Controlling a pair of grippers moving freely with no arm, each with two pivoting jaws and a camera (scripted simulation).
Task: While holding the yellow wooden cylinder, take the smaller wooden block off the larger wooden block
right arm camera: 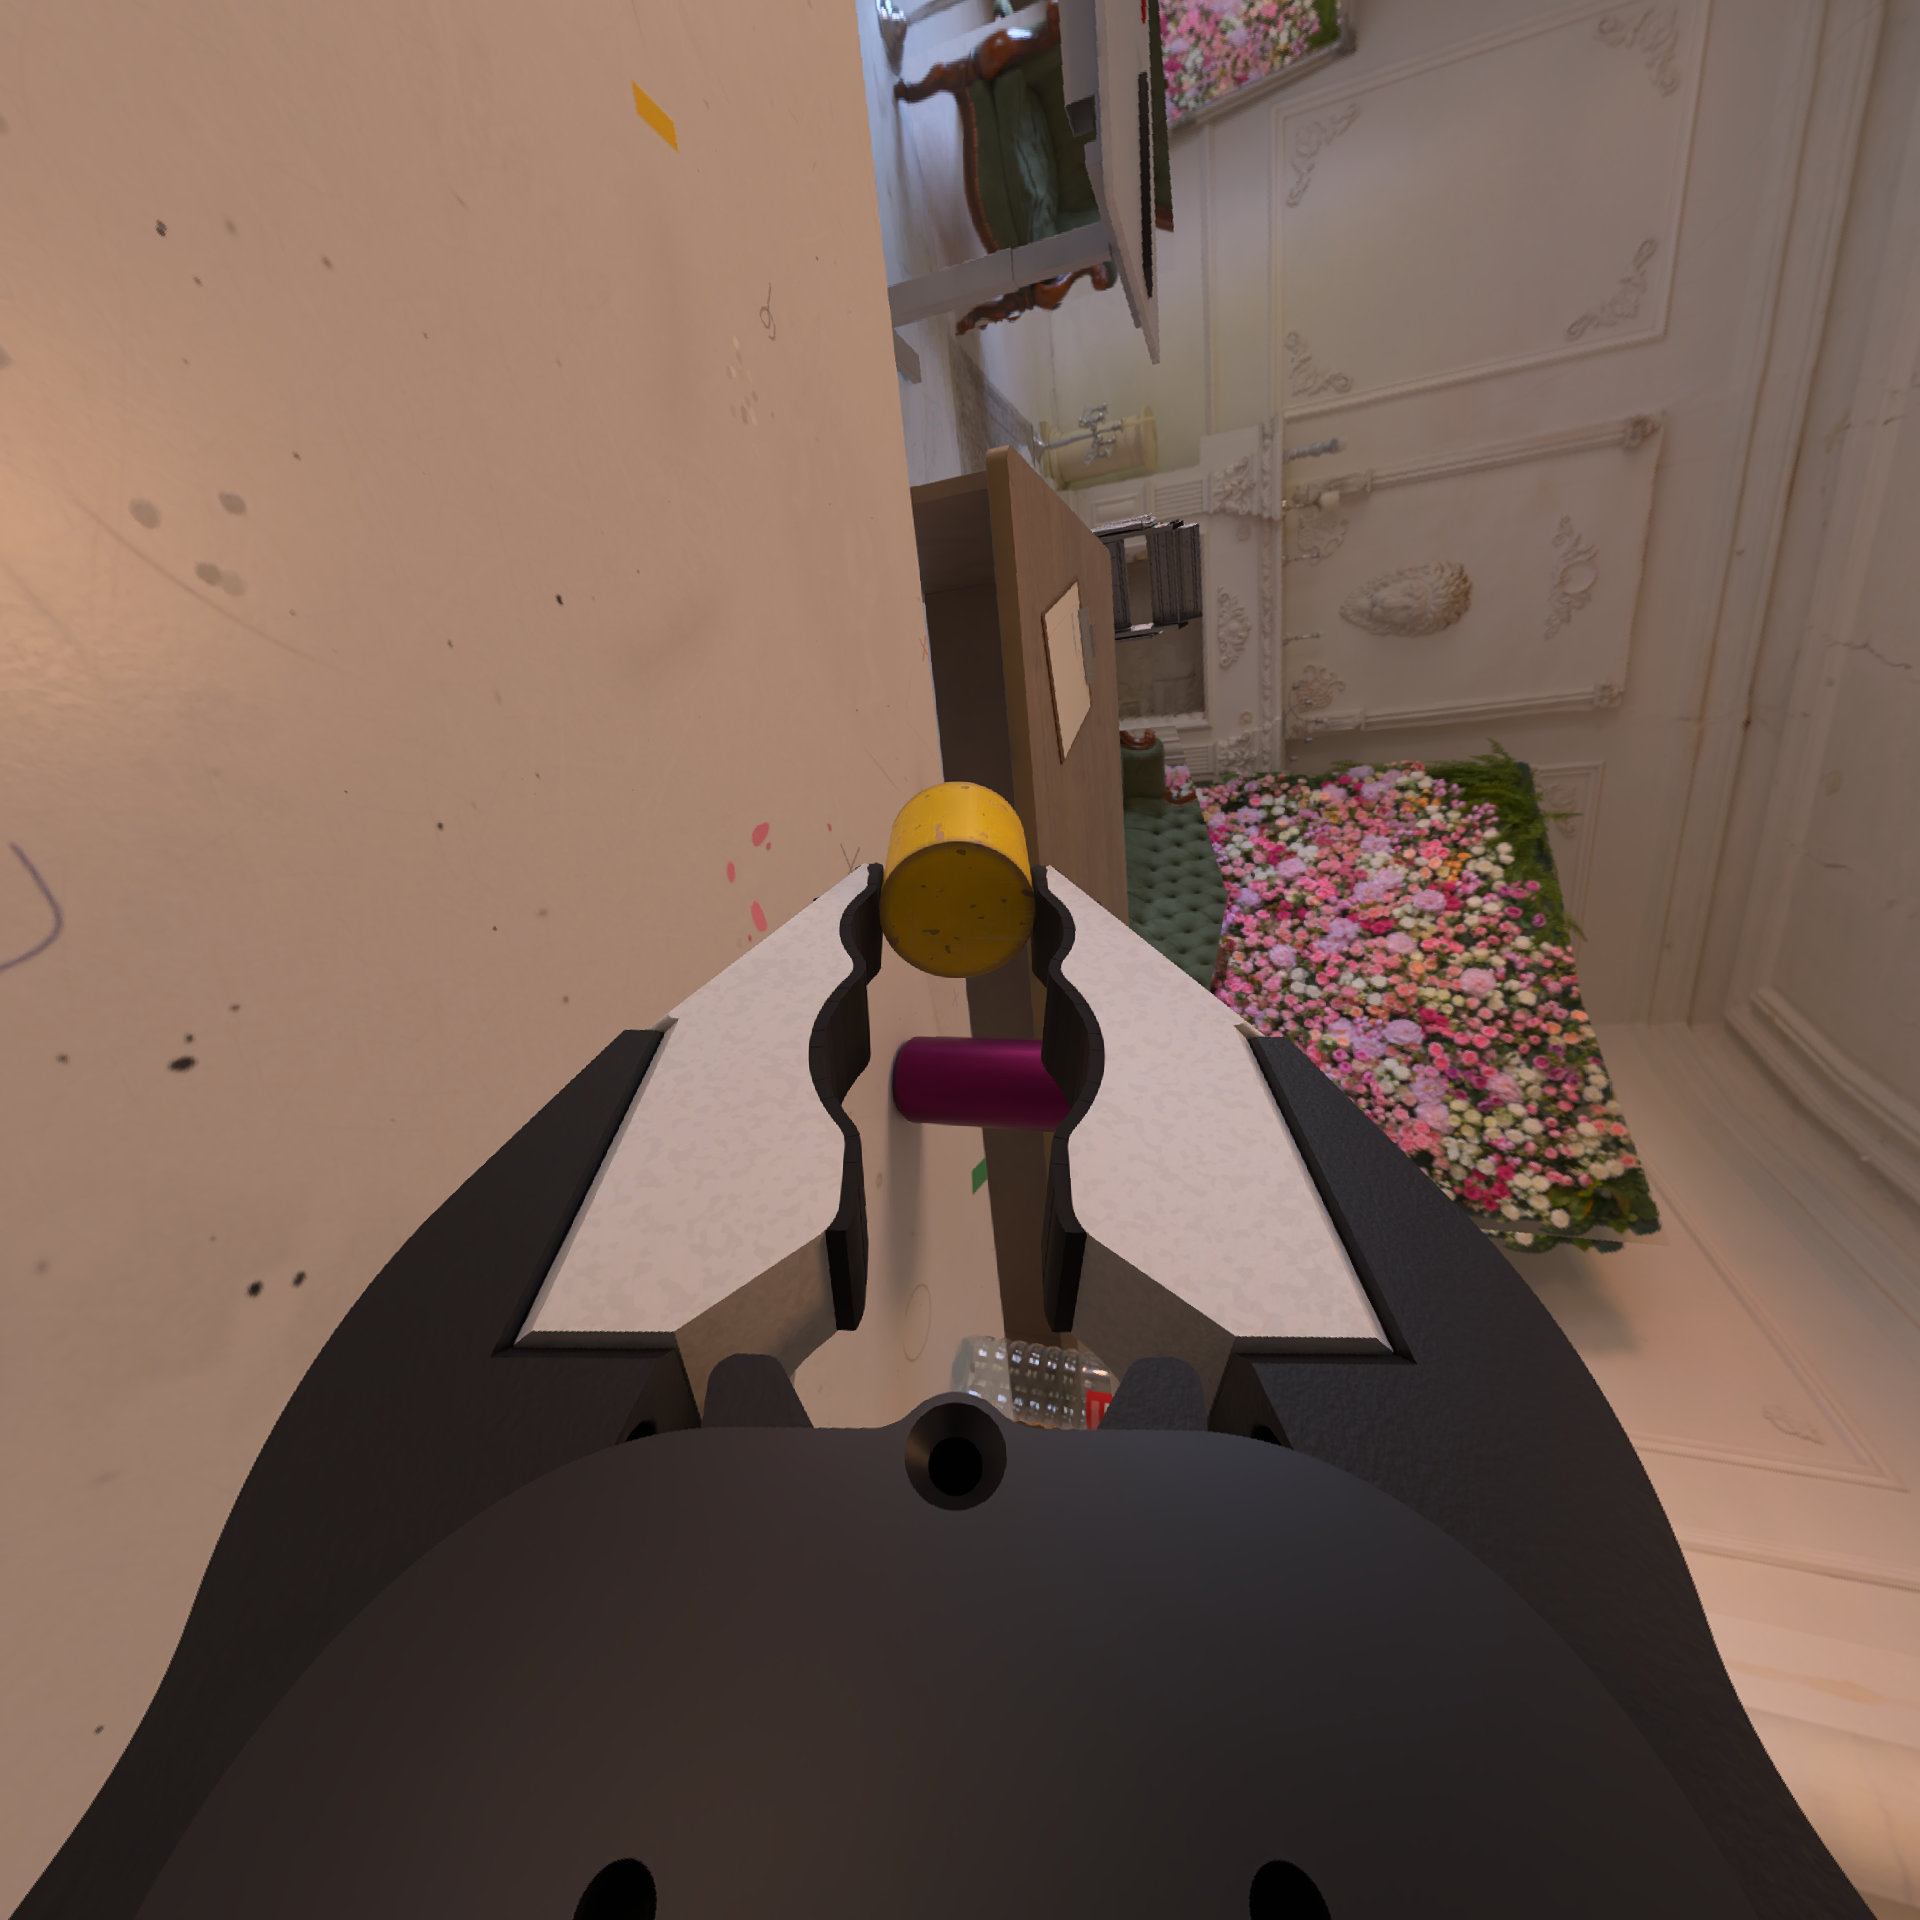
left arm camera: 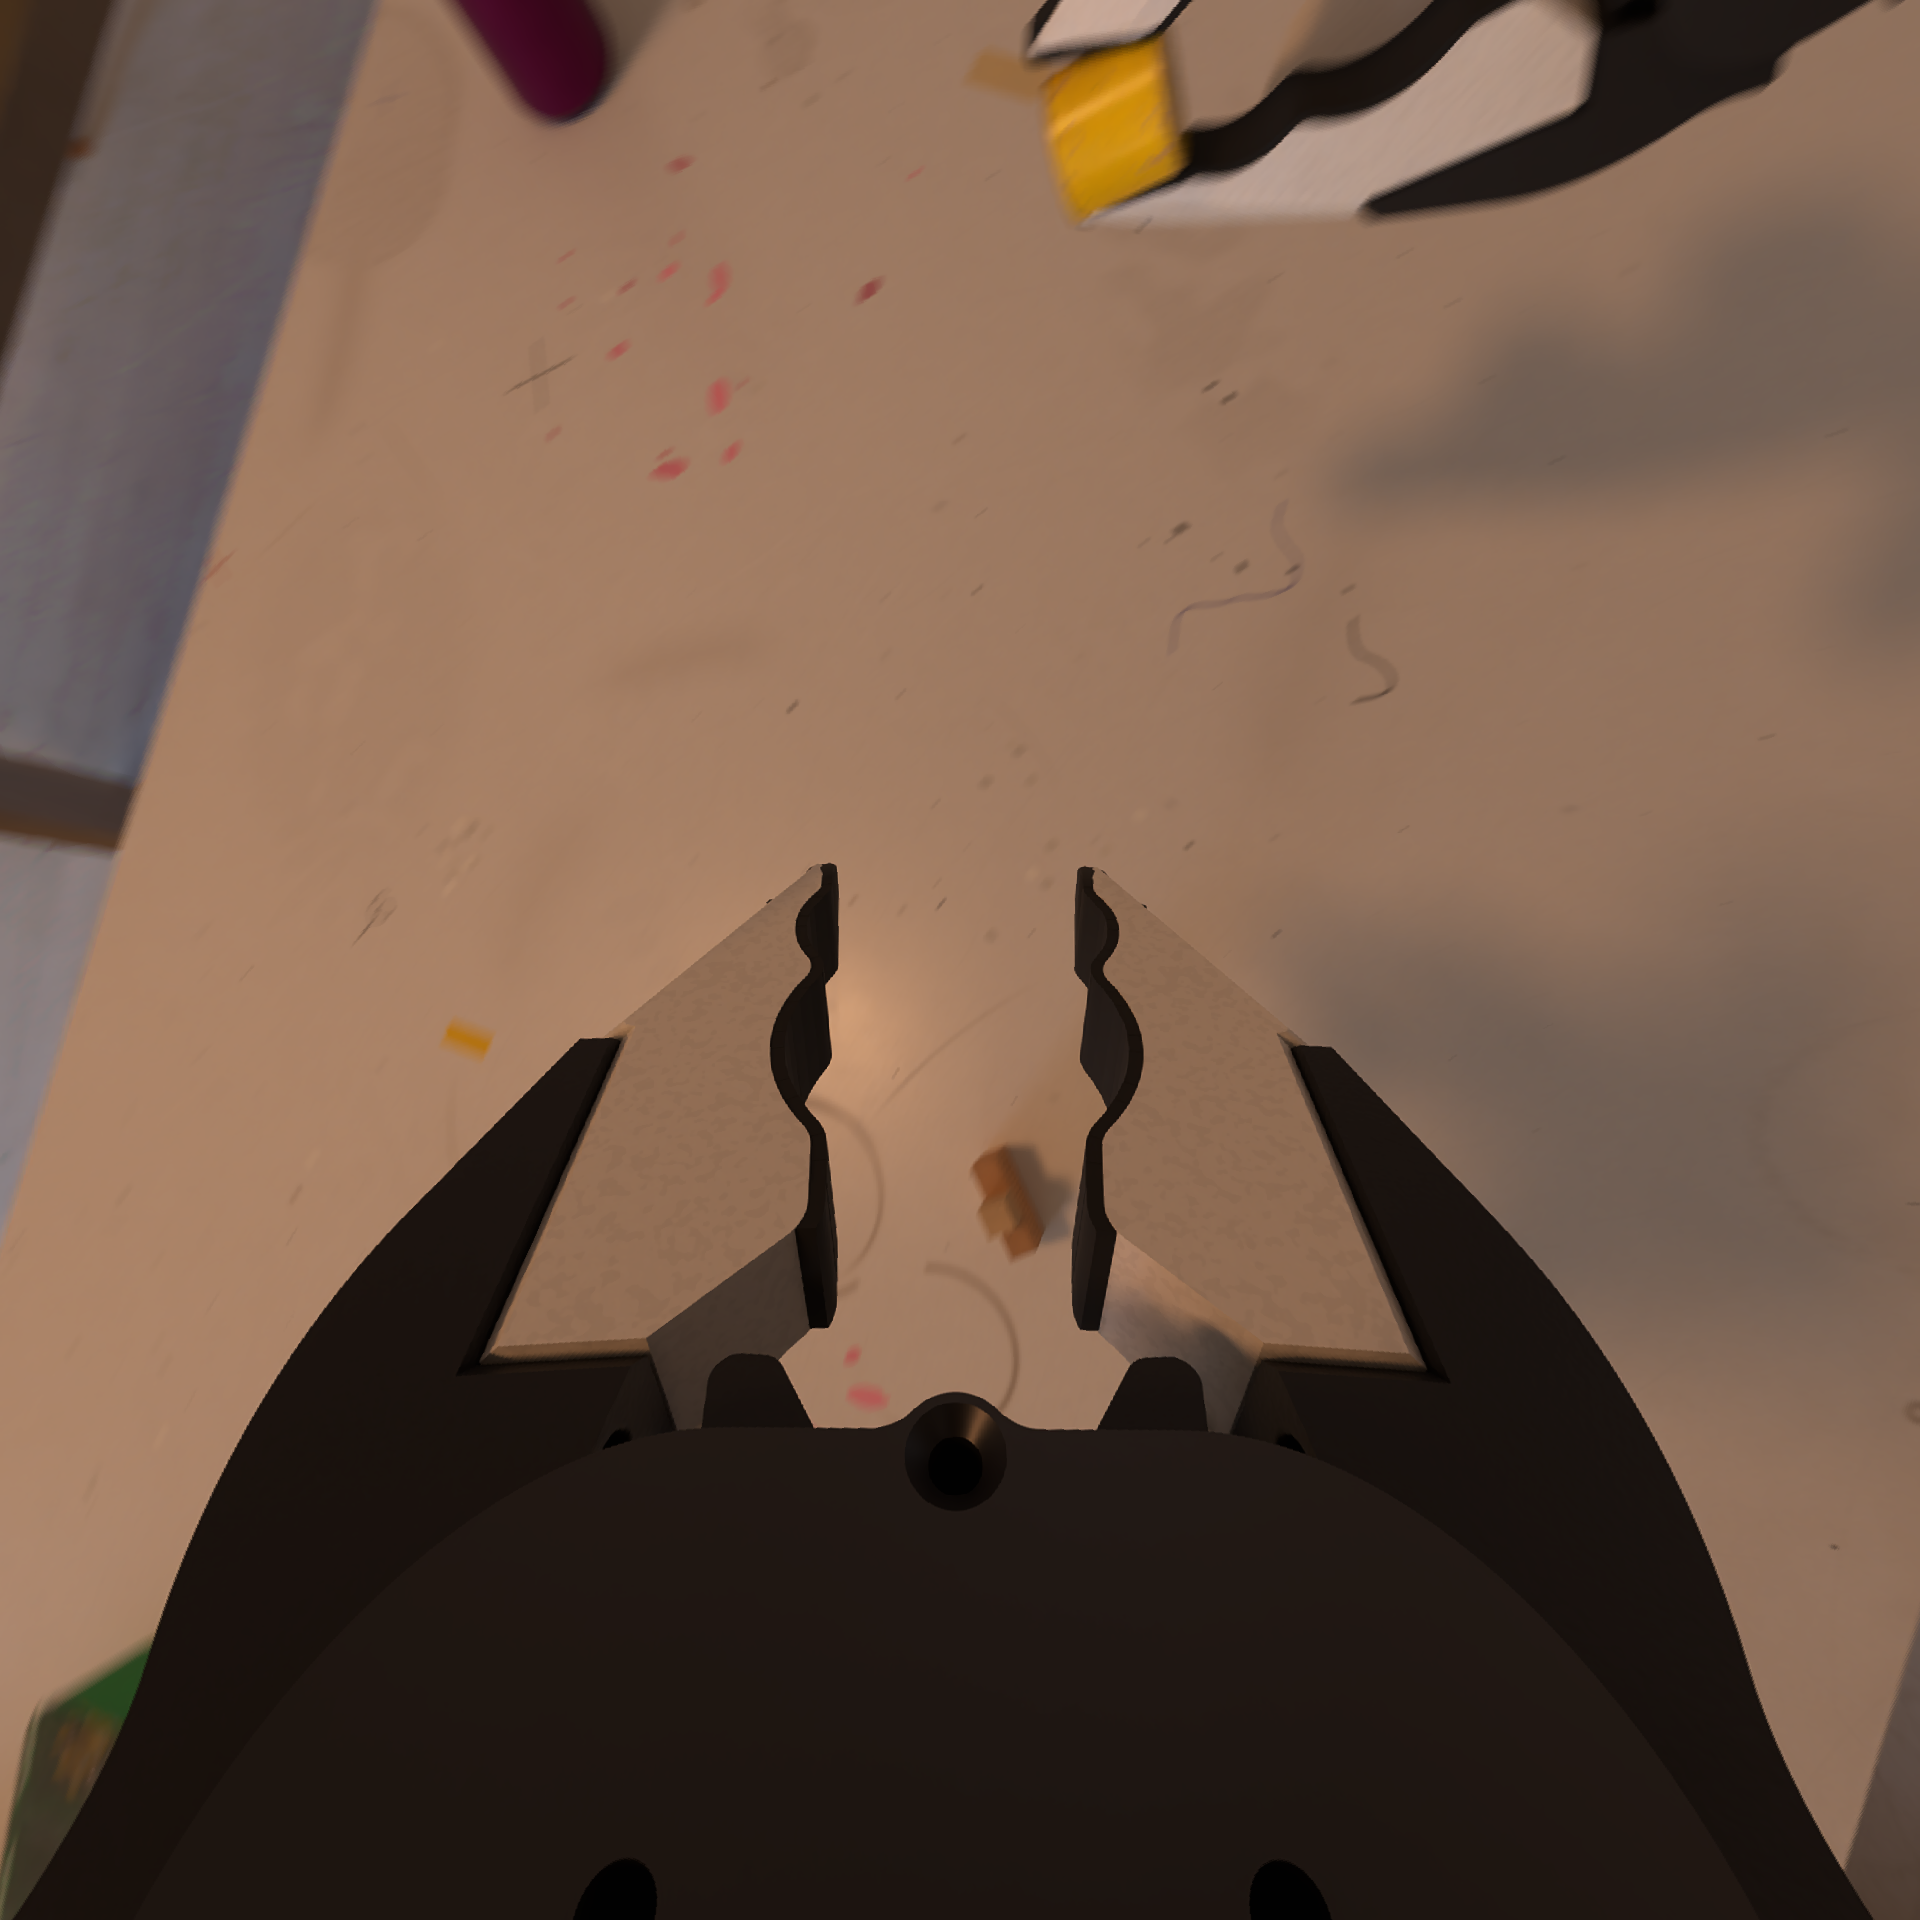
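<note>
The right gripper [right arm camera: 956, 899] pinches the yellow wooden cylinder [right arm camera: 956, 883] at its fingertips, lifted off the beige table [right arm camera: 416, 623], so the holding part looks done. The left gripper [left arm camera: 956, 883] hangs above the table, jaws parted and empty. Far below between them lie small brown wooden blocks [left arm camera: 1008, 1200], blurred; whether one sits on the other cannot be told. A purple cylinder [right arm camera: 977, 1081] stands nearby

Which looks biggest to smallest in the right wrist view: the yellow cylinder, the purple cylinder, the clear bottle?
As they appear in that view:
1. Yellow wooden cylinder, held at the right claw tips, so nearness enlarges it.
2. Purple cylinder, slightly smaller, farther off on the table.
3. Clear plastic bottle: mostly hidden, so unsure.
</note>
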